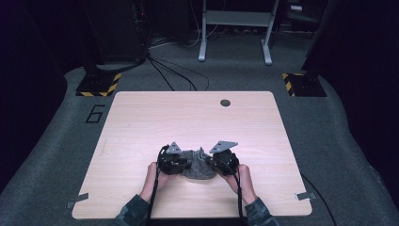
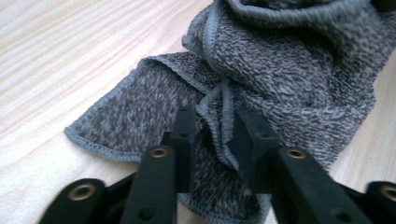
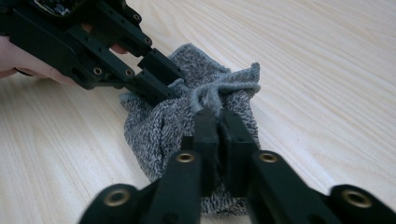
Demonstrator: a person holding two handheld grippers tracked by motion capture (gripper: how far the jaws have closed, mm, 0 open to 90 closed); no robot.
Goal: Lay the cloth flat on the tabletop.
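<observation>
Both grippers clenched on the grey knit cloth (image 1: 198,165), near the table's (image 1: 141,122) front edge. Right gripper (image 3: 219,114) pinches a bunched hem; left gripper (image 2: 217,123) nips a fold beside it. Best to lift evenly, apart, keeping hems taut. Cloth: heathered grey, stitched edging, crumpled. Beyond it, cable hole (image 1: 225,102).

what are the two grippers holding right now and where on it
Both hold the grey knitted cloth. The left gripper pinches a bunched hemmed edge; the right gripper clamps a gathered fold of hem at its top.
</observation>
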